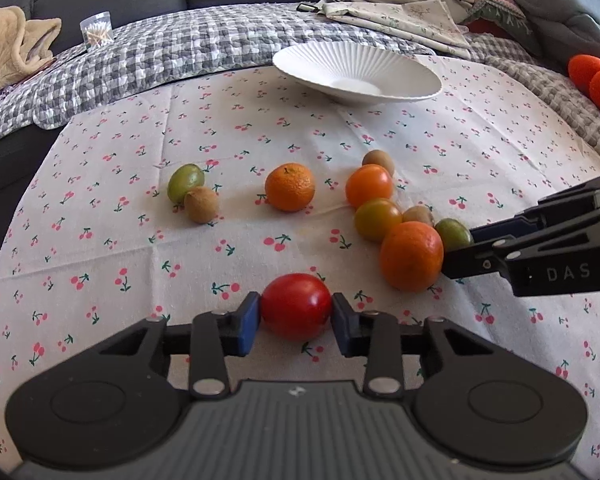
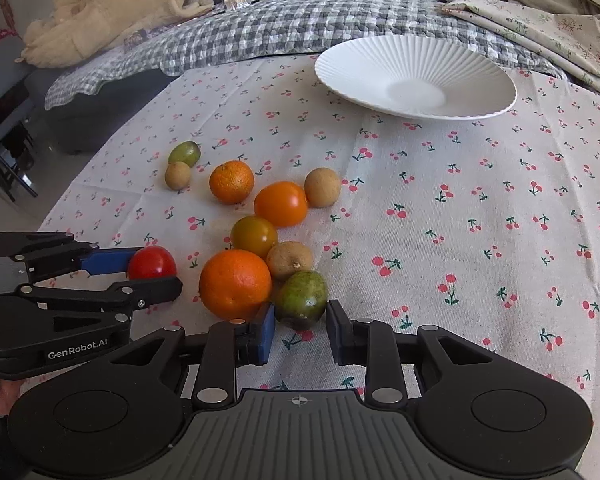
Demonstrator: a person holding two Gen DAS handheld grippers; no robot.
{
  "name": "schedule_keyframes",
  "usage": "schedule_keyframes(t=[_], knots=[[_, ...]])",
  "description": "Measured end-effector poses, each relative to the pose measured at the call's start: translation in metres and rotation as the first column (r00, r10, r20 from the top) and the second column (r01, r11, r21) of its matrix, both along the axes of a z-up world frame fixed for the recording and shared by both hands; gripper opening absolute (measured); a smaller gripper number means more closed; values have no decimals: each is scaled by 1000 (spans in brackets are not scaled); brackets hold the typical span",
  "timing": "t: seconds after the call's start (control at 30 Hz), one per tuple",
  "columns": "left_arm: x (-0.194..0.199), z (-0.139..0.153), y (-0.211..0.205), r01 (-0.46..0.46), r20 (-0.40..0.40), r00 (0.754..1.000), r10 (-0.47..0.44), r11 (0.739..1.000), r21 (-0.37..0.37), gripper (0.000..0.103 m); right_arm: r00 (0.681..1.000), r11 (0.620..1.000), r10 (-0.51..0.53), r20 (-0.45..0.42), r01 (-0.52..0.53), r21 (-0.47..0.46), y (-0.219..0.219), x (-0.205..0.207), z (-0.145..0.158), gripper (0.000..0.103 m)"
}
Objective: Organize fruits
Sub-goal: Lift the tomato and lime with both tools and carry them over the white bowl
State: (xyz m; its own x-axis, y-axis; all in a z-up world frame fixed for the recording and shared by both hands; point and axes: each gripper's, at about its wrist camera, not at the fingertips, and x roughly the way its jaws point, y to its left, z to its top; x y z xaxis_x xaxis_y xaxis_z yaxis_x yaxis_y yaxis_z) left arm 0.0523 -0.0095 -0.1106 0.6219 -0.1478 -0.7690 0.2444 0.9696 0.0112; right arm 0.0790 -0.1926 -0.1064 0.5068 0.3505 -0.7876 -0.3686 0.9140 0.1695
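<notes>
A red tomato [image 1: 296,304] rests on the cherry-print cloth [image 1: 140,280] between the blue pads of my left gripper [image 1: 296,320]. The pads stand right at its sides, with no squeeze visible. A green fruit [image 2: 302,300] lies between the fingers of my right gripper [image 2: 301,328], with a thin gap at the left pad. Beside it sit a large orange [image 2: 235,284], a brown longan [image 2: 290,260] and a greenish tomato [image 2: 254,236]. The white ribbed plate [image 2: 340,76] at the back holds nothing. The left gripper [image 2: 162,270] also shows in the right wrist view.
A mandarin [image 1: 290,187], an orange tomato [image 1: 369,186] and a green fruit with a brown one [image 1: 186,182] lie mid-cloth. Behind are a checked quilt [image 1: 204,44], folded cloths [image 1: 400,12], a toothpick jar [image 1: 97,28] and red objects [image 1: 596,80].
</notes>
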Motion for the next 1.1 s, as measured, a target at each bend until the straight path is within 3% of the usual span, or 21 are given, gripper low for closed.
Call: schedule_keyframes(t=[0.2,0.47,0.77,1.1], knots=[[-3,8,4,-3,9,1000,3,1000,-26,36,1000,1000,-12,-2,12,7,-4,-4,9,27],[5,28,3,1,48,999,1,1000,-30,36,994,993,-113,-5,113,44,-27,5,27,27],[66,73,-17,33,122,992,-25,998,-58,36,972,970,-225,63,218,105,-57,44,65,27],[142,77,-66,57,145,988,-49,997,-52,36,954,961,-270,128,258,102,-64,99,80,27]])
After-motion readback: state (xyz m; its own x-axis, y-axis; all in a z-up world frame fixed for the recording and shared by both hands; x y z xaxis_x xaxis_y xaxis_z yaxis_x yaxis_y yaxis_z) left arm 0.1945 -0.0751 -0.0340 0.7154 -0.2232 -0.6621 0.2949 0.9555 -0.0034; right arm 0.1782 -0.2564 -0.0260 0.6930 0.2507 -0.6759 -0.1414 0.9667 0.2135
